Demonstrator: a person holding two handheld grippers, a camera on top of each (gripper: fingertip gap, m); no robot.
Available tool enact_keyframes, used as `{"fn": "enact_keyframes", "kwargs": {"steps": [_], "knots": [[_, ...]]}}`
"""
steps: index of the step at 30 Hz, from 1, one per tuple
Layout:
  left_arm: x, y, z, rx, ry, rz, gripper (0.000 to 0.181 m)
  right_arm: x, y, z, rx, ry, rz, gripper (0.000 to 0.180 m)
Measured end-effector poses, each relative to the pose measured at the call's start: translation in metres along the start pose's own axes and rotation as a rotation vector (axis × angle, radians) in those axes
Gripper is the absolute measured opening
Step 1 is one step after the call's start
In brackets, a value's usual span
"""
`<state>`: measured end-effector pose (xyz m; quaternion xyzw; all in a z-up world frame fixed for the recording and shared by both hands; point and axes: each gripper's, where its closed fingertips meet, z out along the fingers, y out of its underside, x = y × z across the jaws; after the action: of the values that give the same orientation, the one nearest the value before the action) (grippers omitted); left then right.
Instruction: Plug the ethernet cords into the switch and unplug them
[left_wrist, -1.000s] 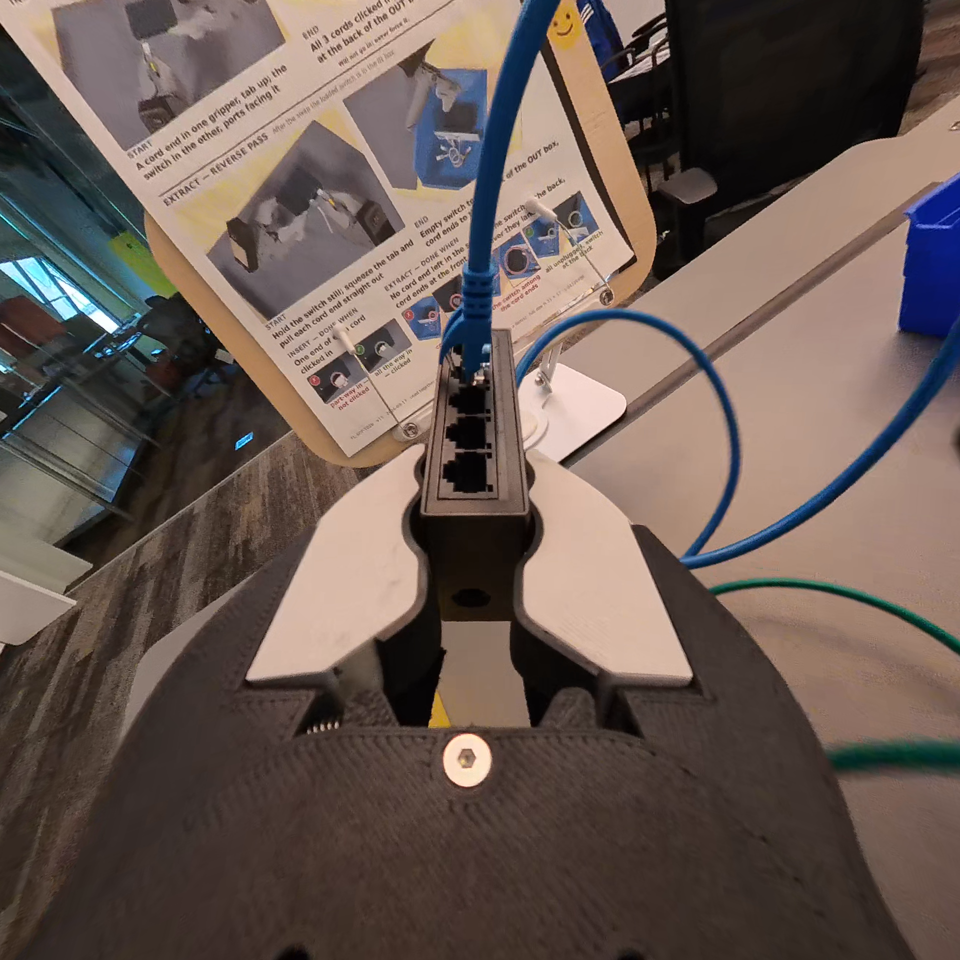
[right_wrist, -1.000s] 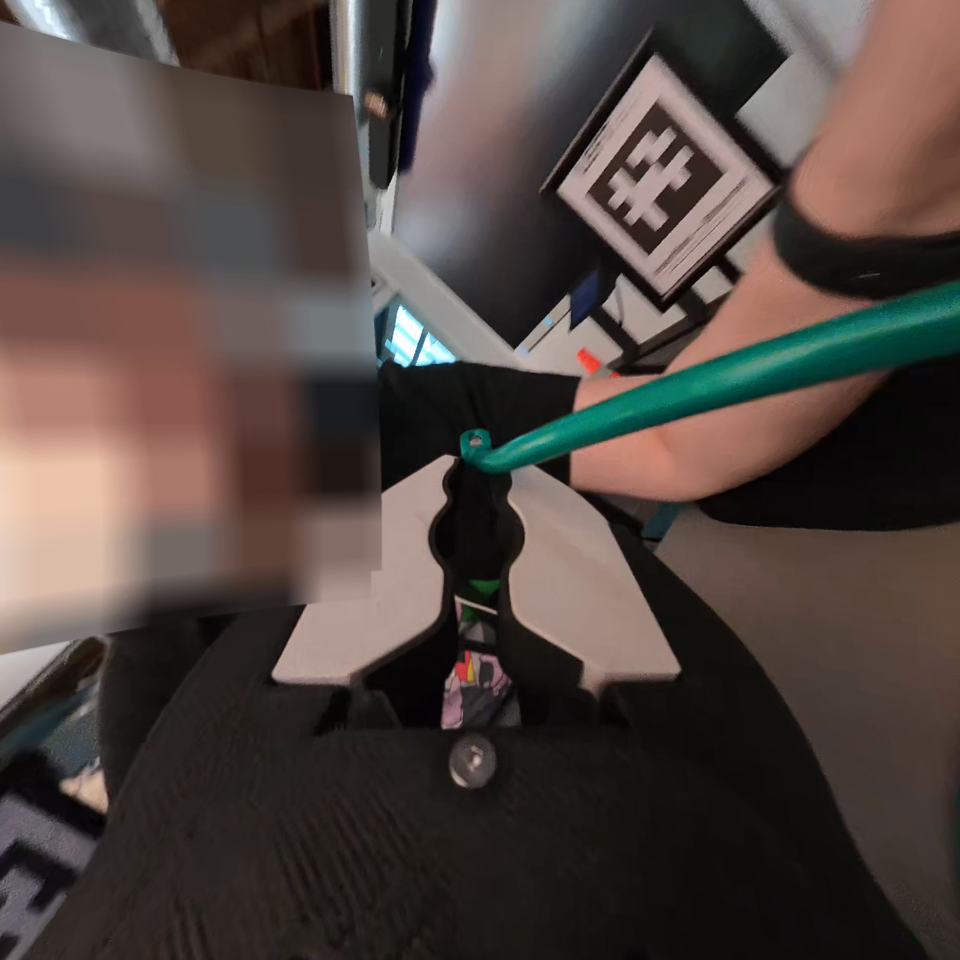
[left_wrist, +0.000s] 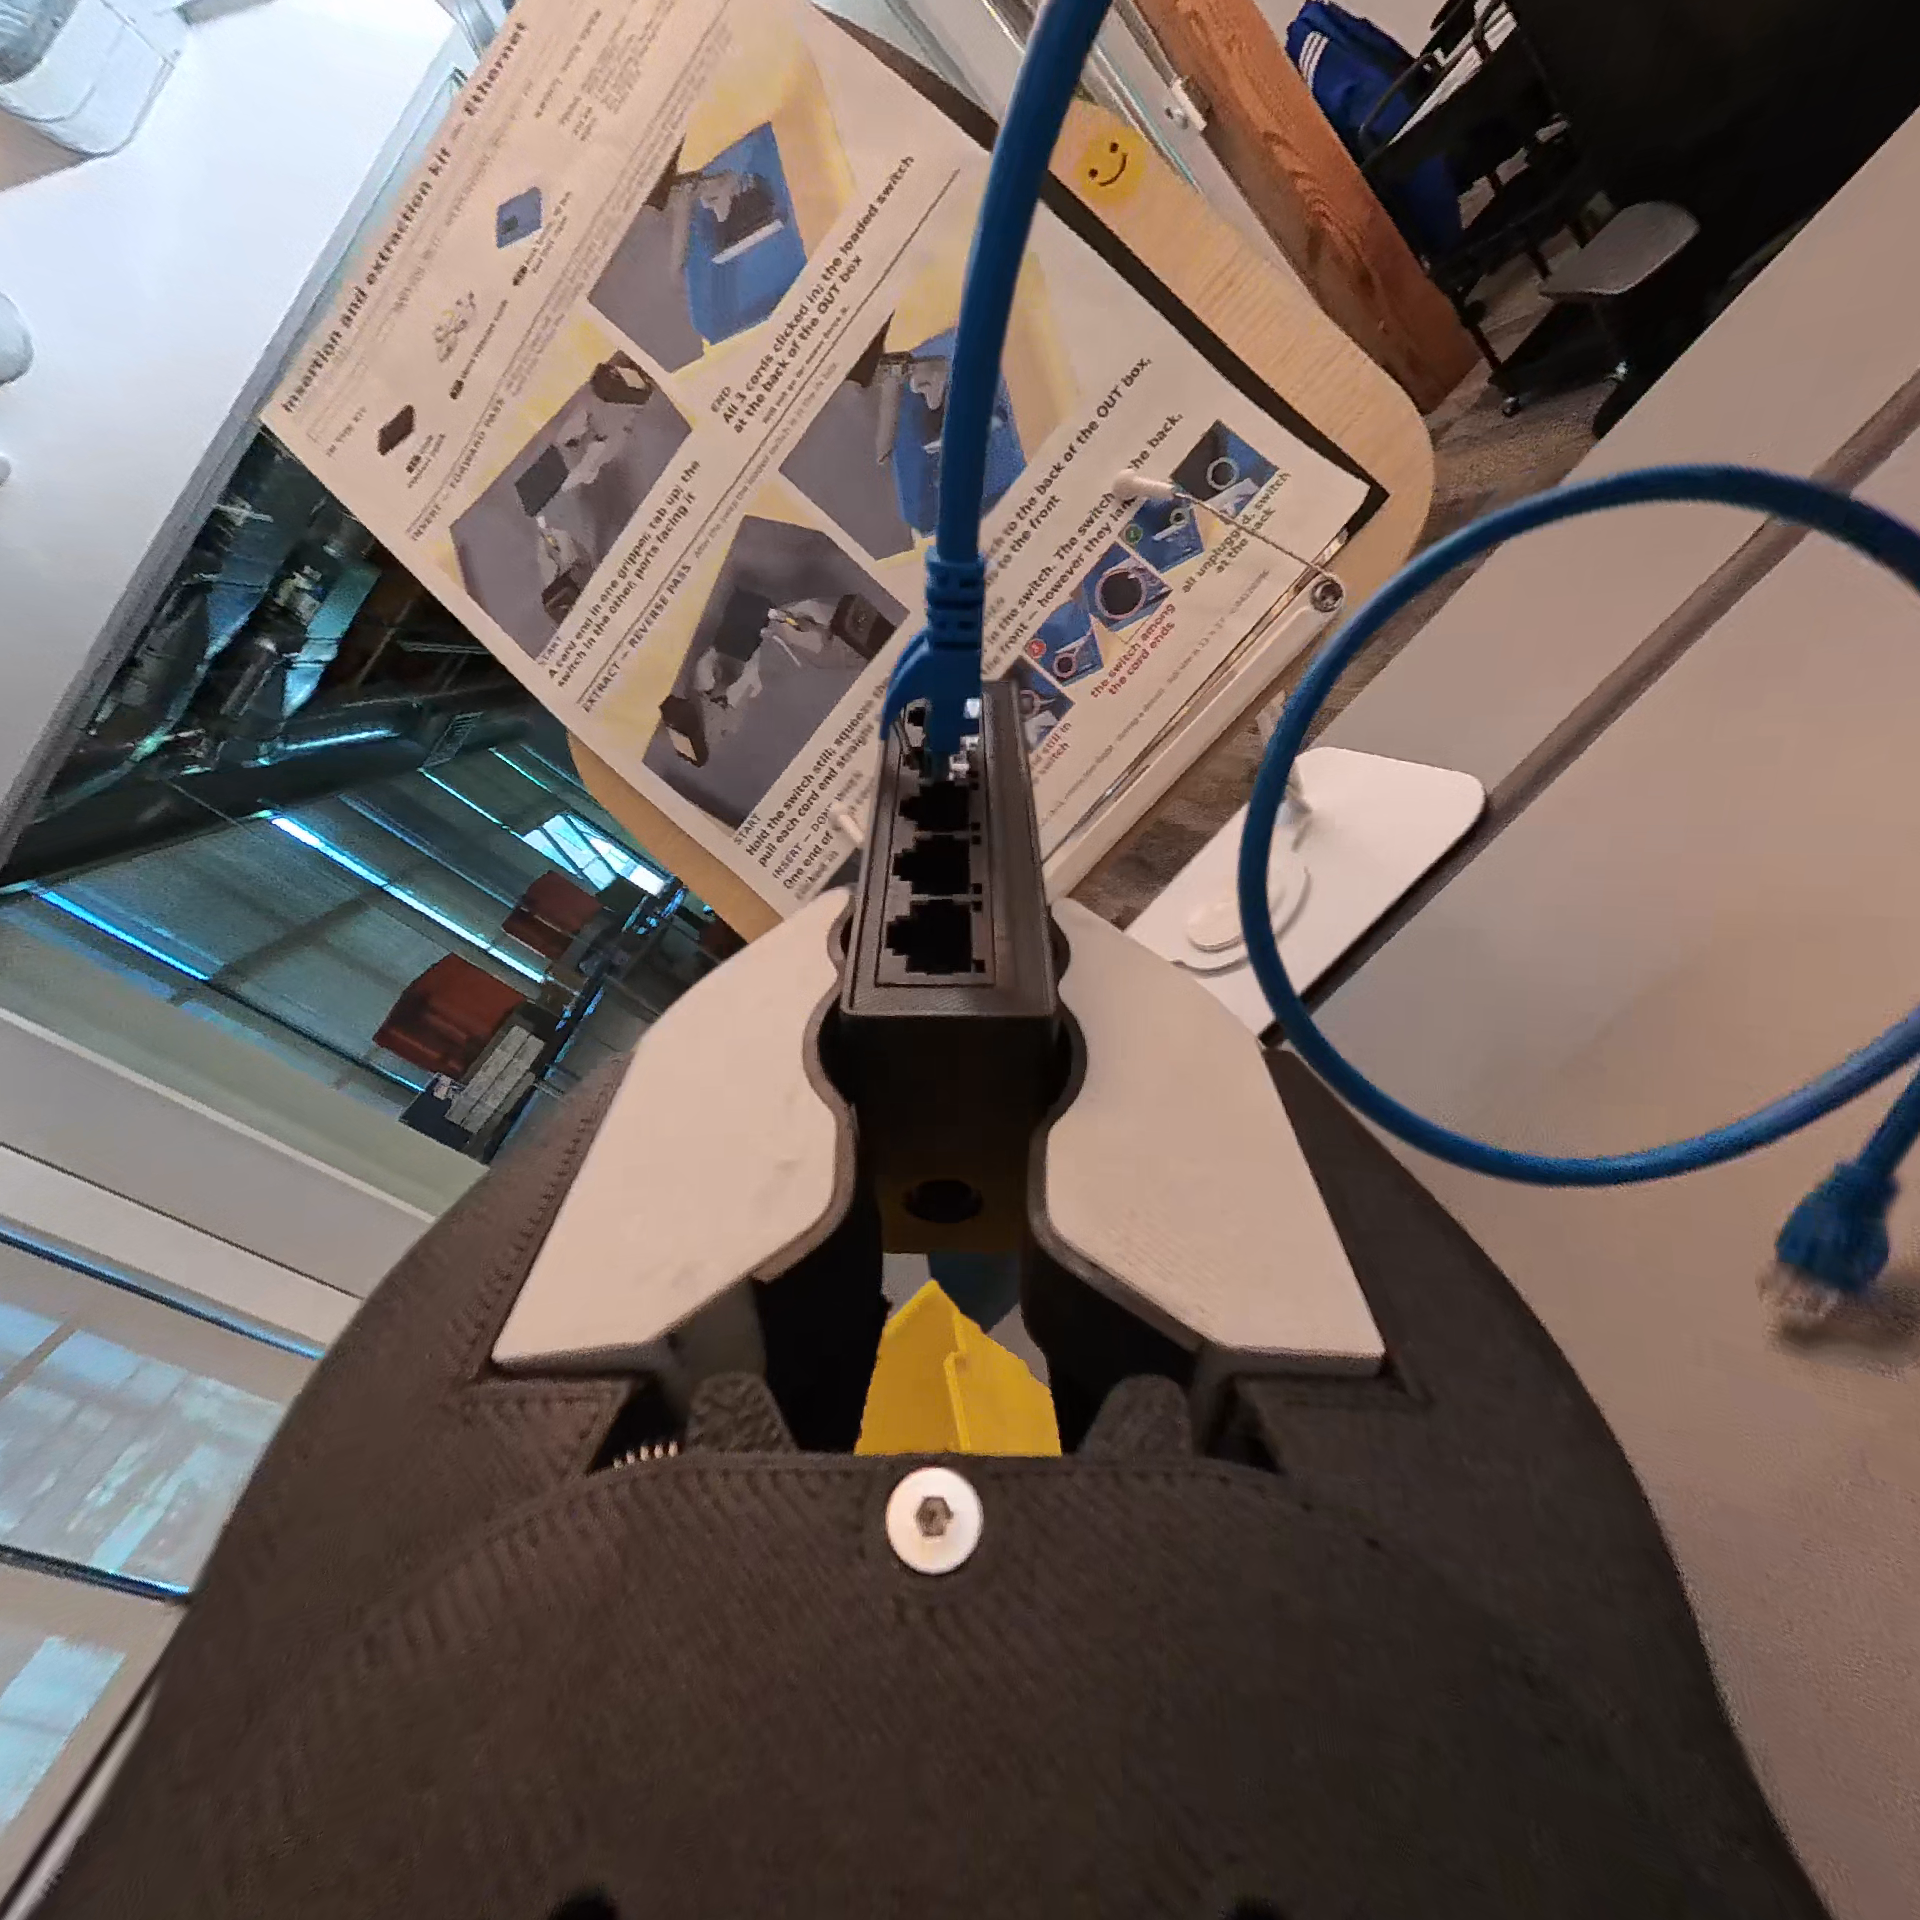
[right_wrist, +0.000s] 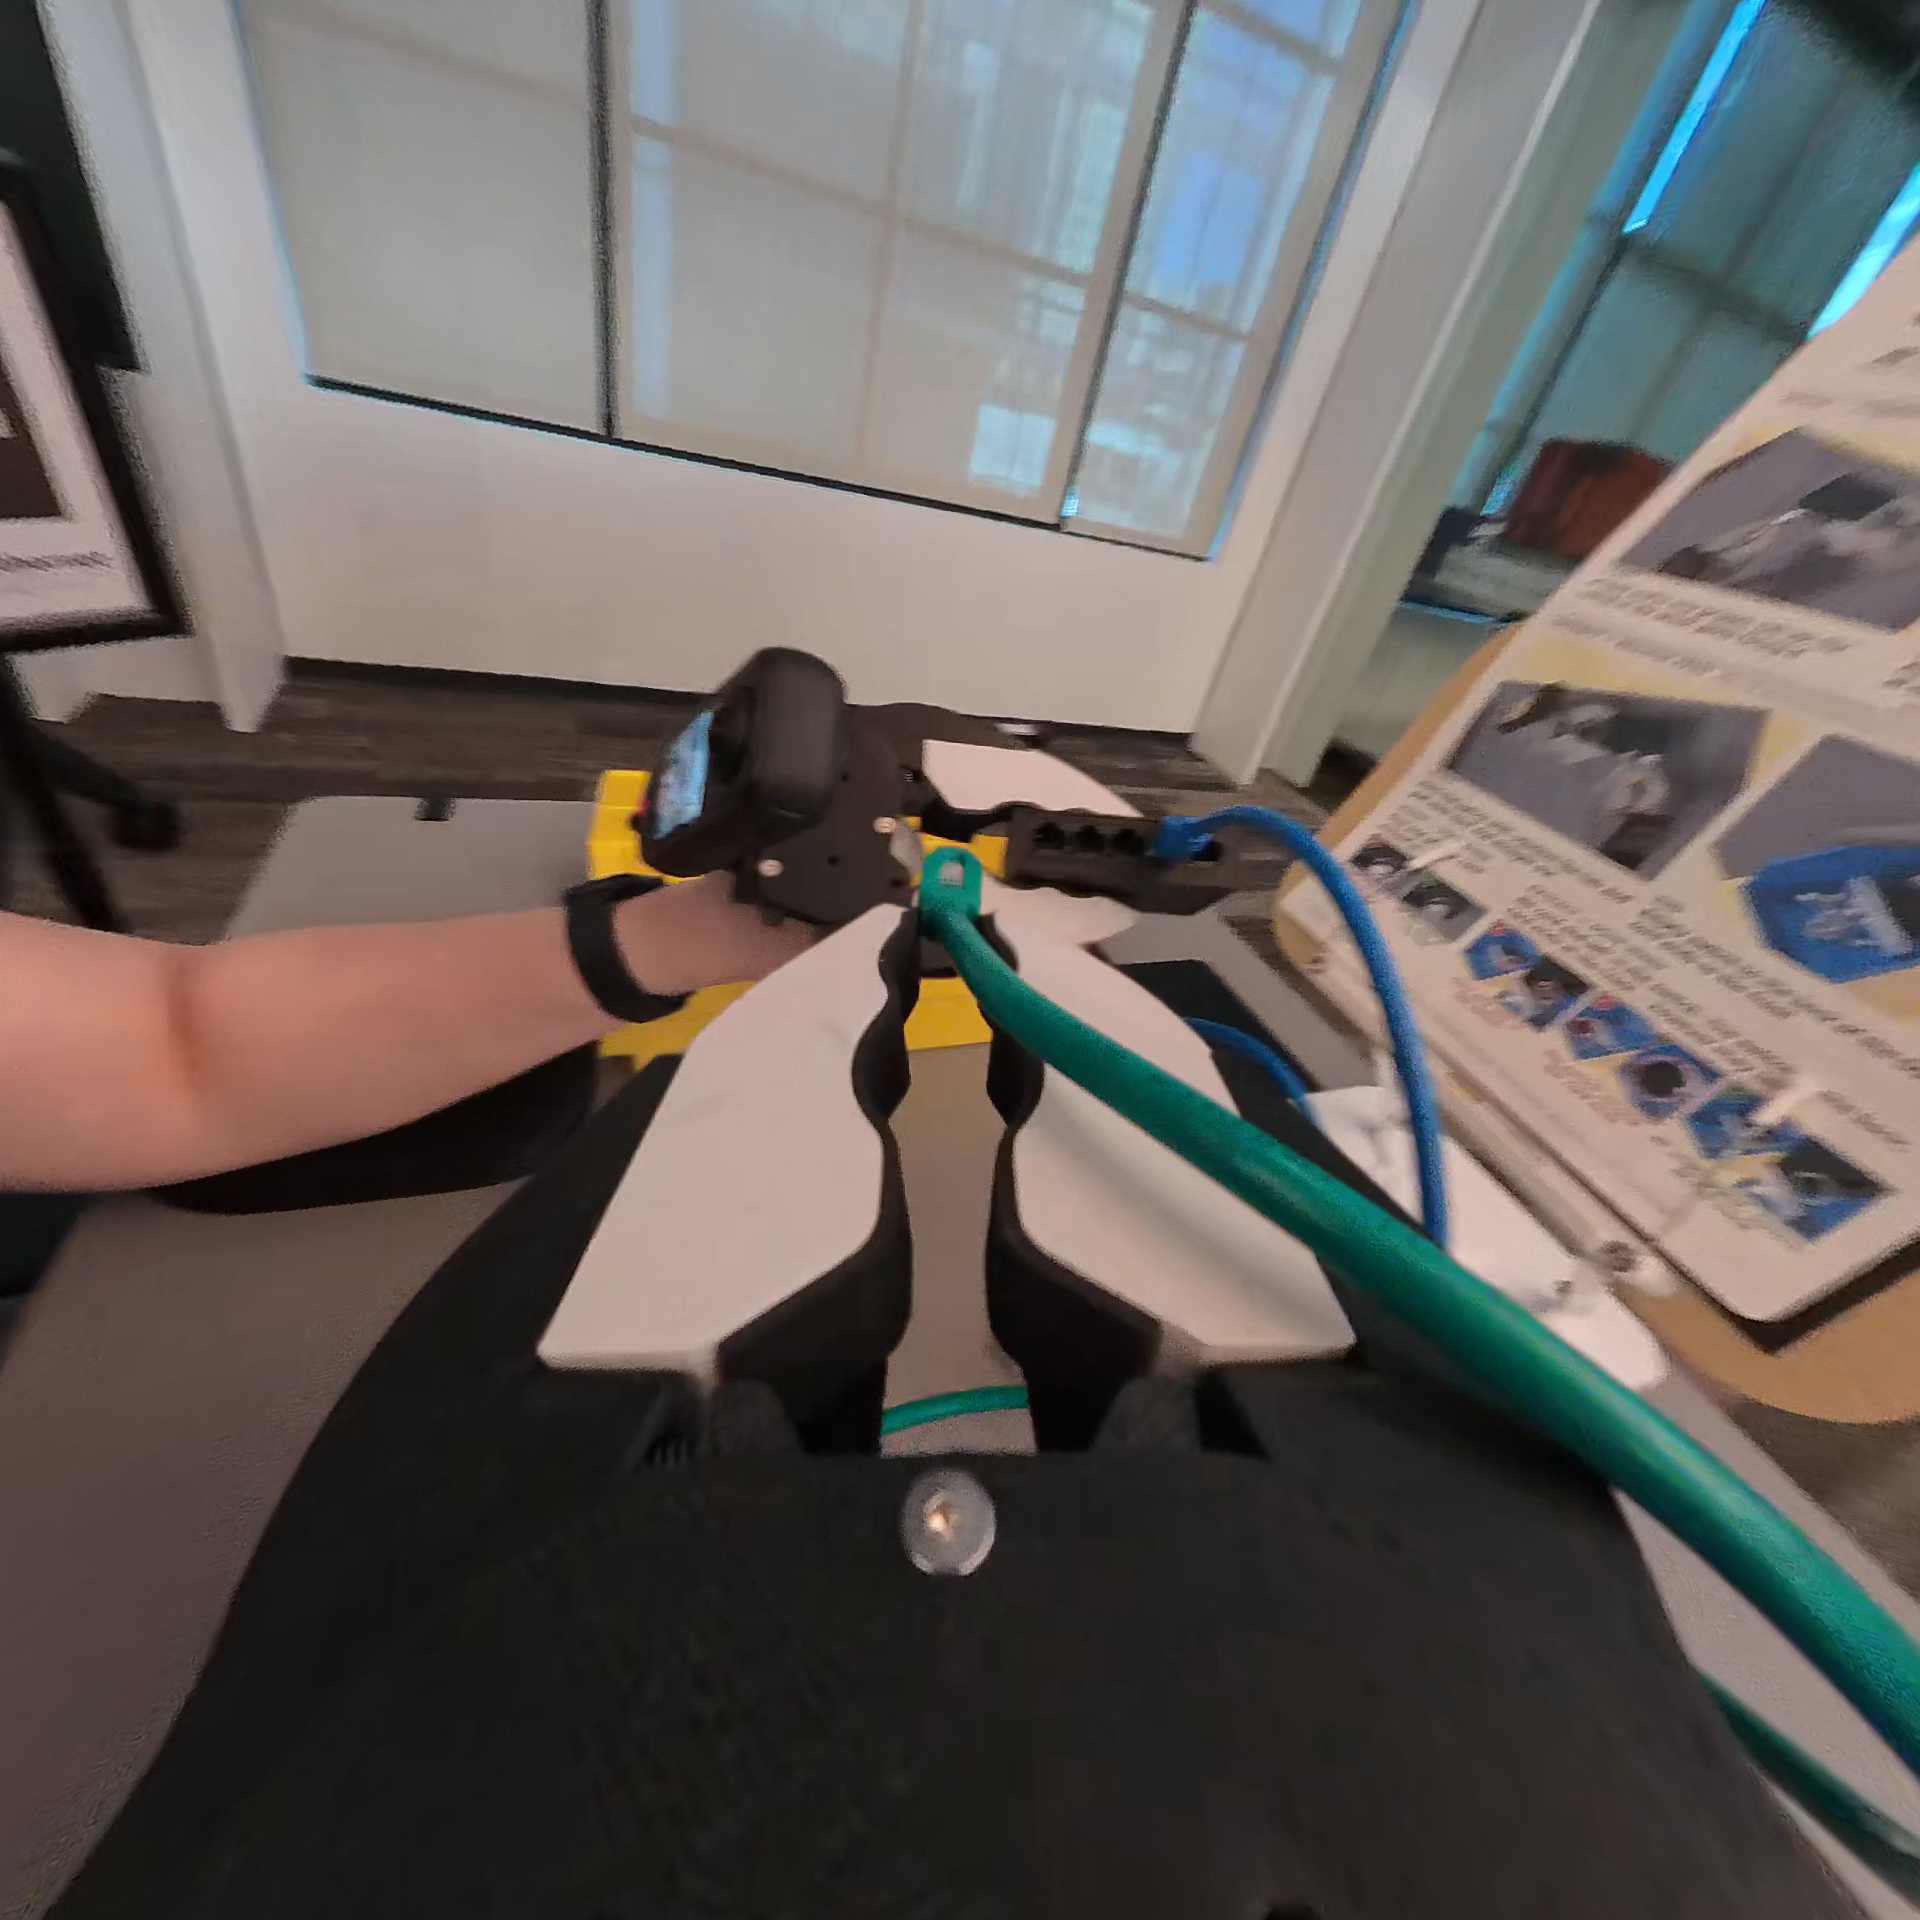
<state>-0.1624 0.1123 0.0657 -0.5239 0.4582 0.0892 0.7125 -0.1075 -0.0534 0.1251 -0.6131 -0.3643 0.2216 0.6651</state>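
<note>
My left gripper (left_wrist: 945, 935) is shut on the black switch (left_wrist: 940, 987), ports facing the camera. A blue cord (left_wrist: 971, 416) is plugged into the far port; three nearer ports are empty. Its loop hangs to the right, with the free blue plug (left_wrist: 1834, 1236) over the table. My right gripper (right_wrist: 940, 914) is shut on the plug end of a green cord (right_wrist: 1351, 1236), which trails back to the right. Just beyond its fingertips, the right wrist view shows the left gripper (right_wrist: 790, 810), held by a hand, the switch (right_wrist: 1101, 842) and the plugged blue connector (right_wrist: 1184, 831).
An instruction board (left_wrist: 727, 468) on a white stand base (left_wrist: 1382, 821) stands behind the switch; it also shows at the right of the right wrist view (right_wrist: 1662, 935). A yellow bin (right_wrist: 940, 1023) lies under the grippers. A forearm (right_wrist: 260, 1039) crosses from the left. The table is grey (left_wrist: 1662, 987). Across from one pair of fingers to the other is roughly 20 centimetres.
The right gripper has swung round with the green cord and now faces the left gripper and switch. The left gripper has tilted up with the switch; the blue cord's free plug has come into view.
</note>
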Motion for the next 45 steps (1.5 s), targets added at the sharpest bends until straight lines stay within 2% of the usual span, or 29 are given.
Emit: {"fn": "enact_keyframes", "kwargs": {"steps": [8, 20, 45], "knots": [[0.007, -0.027, -0.011, 0.117, -0.092, 0.136, 0.028, 0.013, 0.008, 0.012, -0.005, 0.214, -0.191, 0.010], [0.035, -0.054, -0.022, 0.260, 0.005, 0.129, 0.028, 0.019, 0.031, 0.028, -0.012, 0.328, -0.338, 0.011], [0.048, -0.070, -0.033, 0.345, 0.015, 0.207, 0.028, 0.022, 0.036, 0.030, -0.028, 0.346, -0.348, 0.010]]}}
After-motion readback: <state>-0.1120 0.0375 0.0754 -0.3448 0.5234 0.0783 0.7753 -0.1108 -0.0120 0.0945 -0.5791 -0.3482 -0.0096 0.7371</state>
